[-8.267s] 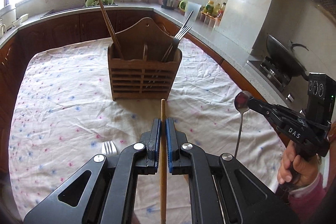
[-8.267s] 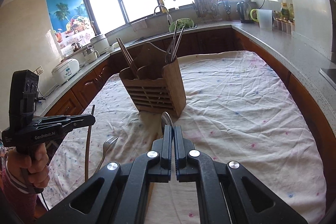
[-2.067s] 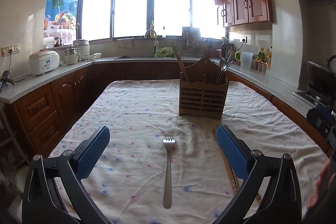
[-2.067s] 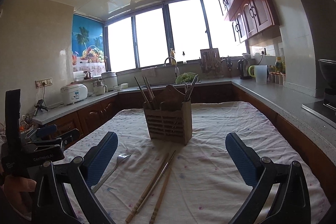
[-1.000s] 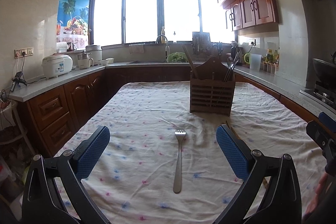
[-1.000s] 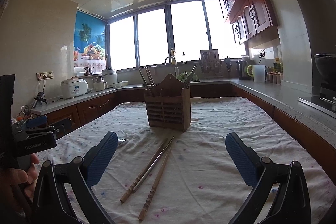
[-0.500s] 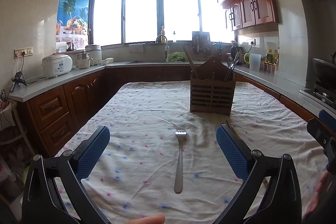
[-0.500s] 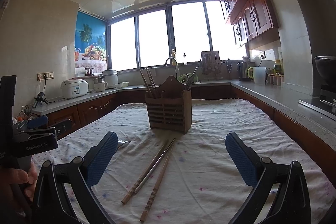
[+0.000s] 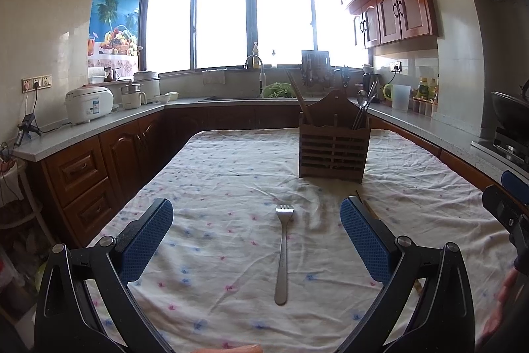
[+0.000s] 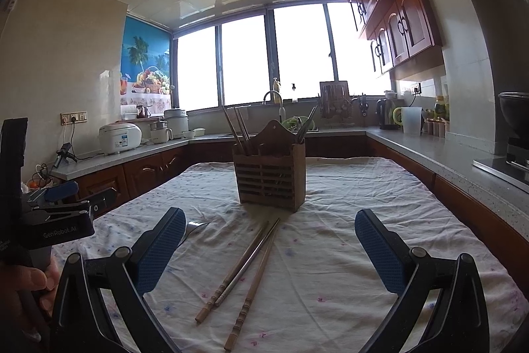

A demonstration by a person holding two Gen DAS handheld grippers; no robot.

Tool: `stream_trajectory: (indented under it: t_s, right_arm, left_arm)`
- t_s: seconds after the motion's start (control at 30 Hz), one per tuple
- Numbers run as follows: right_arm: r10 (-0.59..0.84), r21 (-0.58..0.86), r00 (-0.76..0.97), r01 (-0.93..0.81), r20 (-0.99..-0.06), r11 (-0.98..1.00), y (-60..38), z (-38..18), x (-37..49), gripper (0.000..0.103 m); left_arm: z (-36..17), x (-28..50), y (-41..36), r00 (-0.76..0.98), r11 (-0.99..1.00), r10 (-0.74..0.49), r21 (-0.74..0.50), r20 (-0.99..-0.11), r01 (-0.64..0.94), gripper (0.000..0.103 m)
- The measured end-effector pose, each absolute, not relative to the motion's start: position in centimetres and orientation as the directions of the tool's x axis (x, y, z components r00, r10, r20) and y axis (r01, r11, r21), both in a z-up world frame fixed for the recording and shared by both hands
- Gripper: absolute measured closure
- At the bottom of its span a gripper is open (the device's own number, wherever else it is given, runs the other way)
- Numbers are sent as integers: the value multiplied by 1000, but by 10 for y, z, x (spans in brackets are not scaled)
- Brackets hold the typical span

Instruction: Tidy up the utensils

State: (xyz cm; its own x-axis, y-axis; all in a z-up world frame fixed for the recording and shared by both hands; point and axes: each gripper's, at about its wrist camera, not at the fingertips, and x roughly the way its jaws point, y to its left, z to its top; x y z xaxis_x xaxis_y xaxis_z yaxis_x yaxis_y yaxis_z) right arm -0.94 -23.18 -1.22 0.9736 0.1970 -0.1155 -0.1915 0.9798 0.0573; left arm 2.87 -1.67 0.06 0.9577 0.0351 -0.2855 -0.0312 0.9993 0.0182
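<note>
A wooden utensil holder [image 9: 334, 148] stands on the cloth-covered table and holds chopsticks on its left and metal cutlery on its right; it also shows in the right wrist view [image 10: 270, 177]. A metal fork [image 9: 283, 250] lies on the cloth between the fingers of my left gripper [image 9: 256, 235], which is open and empty. Three chopsticks [image 10: 243, 270] lie on the cloth in front of my right gripper [image 10: 269, 245], which is open and empty. The fork's tines [image 10: 195, 225] peek out beside the right gripper's left finger.
The table wears a white dotted cloth [image 9: 224, 187]. Counters run around the room, with a rice cooker [image 9: 88, 104] at left, a sink [image 9: 254, 88] at the back and a stove [image 9: 510, 134] at right. The other hand-held gripper [image 10: 49, 220] shows at the left edge.
Since 8 seconds ago both grippers have let go of a chopstick and a spoon and opened. The spoon now stands in the holder. In the last second both views are nearly still.
</note>
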Motion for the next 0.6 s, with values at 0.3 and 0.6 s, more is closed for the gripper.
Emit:
stream_trajectory:
  t_s: [0.3,0.6]
  right_arm:
    - [200,56,973,-195,-111,979,-231,-11,-9,0]
    - [201,55,974,-197,-99,979,-230,-7,-11,0]
  left_arm:
    - [1,28,-16,957,999,33,18,-287,-30,0]
    - [2,30,-19,956,1000,20,23,-294,-14,0]
